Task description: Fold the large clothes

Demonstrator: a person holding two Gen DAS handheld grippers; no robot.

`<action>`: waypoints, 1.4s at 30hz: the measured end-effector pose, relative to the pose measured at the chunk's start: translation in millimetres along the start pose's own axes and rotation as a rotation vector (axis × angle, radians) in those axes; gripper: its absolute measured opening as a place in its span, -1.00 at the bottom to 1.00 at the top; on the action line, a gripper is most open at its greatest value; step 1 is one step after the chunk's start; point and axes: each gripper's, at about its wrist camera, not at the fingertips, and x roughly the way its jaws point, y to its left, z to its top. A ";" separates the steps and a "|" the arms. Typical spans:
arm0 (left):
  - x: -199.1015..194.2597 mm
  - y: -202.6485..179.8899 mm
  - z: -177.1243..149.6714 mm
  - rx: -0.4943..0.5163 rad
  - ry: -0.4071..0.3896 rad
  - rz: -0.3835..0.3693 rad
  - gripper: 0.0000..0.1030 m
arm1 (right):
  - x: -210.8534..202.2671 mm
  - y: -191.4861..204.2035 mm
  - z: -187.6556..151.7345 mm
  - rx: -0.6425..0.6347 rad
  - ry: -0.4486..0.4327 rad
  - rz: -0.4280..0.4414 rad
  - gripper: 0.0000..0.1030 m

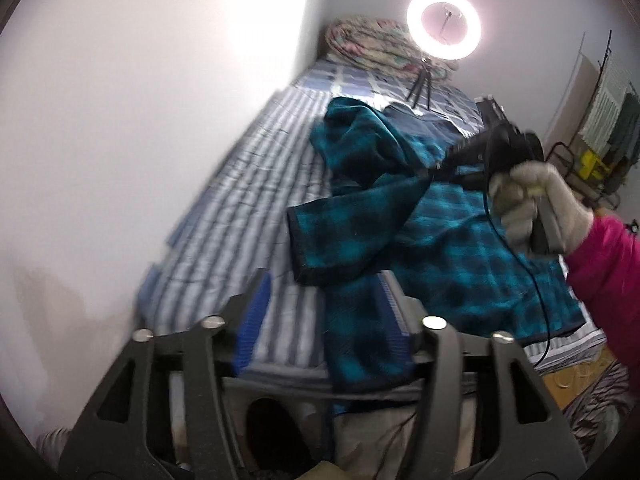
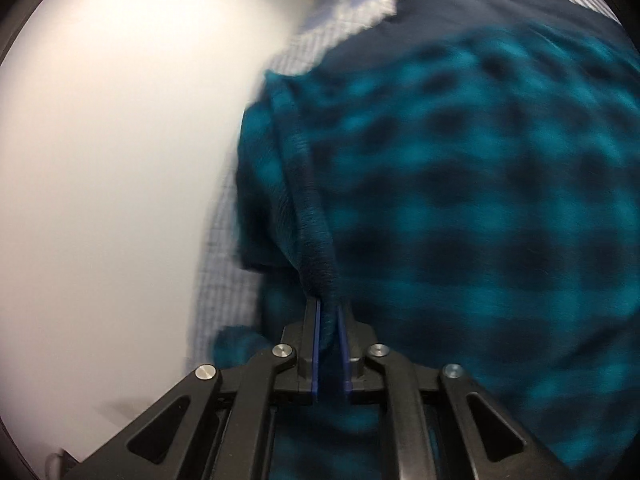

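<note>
One teal plaid garment [image 1: 460, 248], one ring light [image 1: 444, 24], one rolled quilt [image 1: 372, 44] and two grippers, left [image 1: 332, 320] and right [image 2: 329, 312], share one striped bed [image 1: 248, 208].

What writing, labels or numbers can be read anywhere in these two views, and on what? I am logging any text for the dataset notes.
None can be read.
The teal plaid garment shows no tag or print in either view.
The striped bedsheet carries only its pattern.
The yellow item by the rack at the far right is too small and blurred to show any lettering.
The left gripper and right gripper show no markings.
</note>
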 end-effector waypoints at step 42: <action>22.0 -87.7 -14.2 0.333 -0.048 -0.201 -0.95 | 31.8 107.1 22.9 -0.408 0.014 -0.122 0.13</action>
